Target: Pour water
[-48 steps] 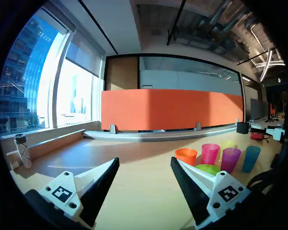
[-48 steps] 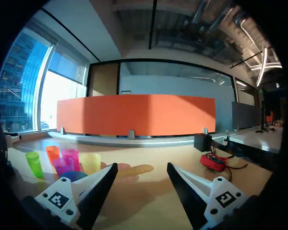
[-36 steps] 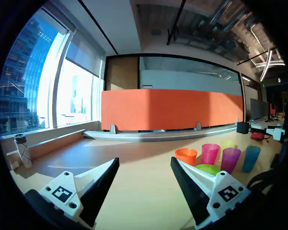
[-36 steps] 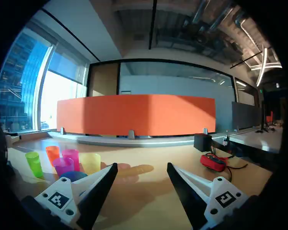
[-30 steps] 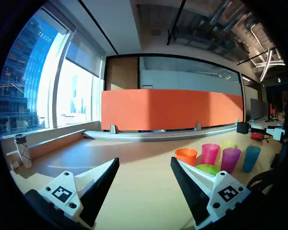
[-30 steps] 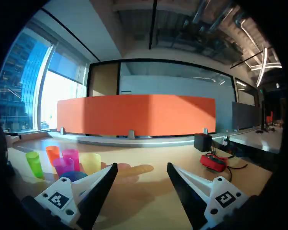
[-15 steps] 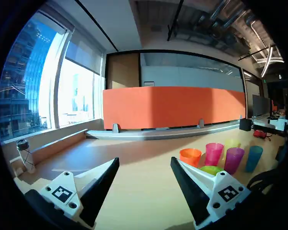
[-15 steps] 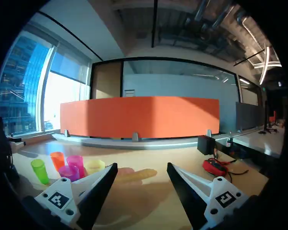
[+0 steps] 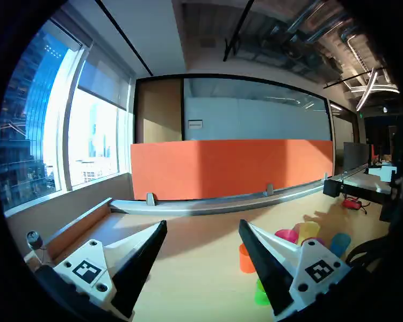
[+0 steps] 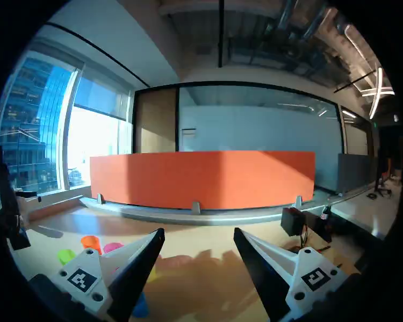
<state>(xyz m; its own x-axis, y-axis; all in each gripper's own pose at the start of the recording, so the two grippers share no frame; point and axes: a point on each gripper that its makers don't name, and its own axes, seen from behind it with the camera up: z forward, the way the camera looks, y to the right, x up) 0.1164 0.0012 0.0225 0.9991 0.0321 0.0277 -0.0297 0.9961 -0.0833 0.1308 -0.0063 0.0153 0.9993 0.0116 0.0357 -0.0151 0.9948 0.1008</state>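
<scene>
Standing by the pale wooden counter (image 9: 201, 284), you'd notice both tools held above it, each spread wide with nothing between its fingers. Closest under the left tool (image 9: 201, 252) is a lime-green translucent plastic cup (image 9: 260, 296), half hidden behind that tool's right-hand finger. Just past it an orange plastic cup (image 9: 246, 258) stands upright. Behind those, a pink plastic cup (image 9: 286, 235), a yellow plastic cup (image 9: 309, 229) and a teal plastic cup (image 9: 339, 244) are bunched close together.

So the whole cluster sits low and to the right of the left tool. From the right tool (image 10: 199, 257) it lies low and to the left, the teal cup tucked beneath that tool's left-hand finger. The cups are between the two hands, then: the left looks nearer the green and orange ones, the right nearer the teal. All are upright, so I'd expect a drop down and a sideways close around a cup wall. Which cup holds water I cannot tell.

Farthest off, a long orange fabric partition (image 9: 228, 169) runs along the counter's back edge.
</scene>
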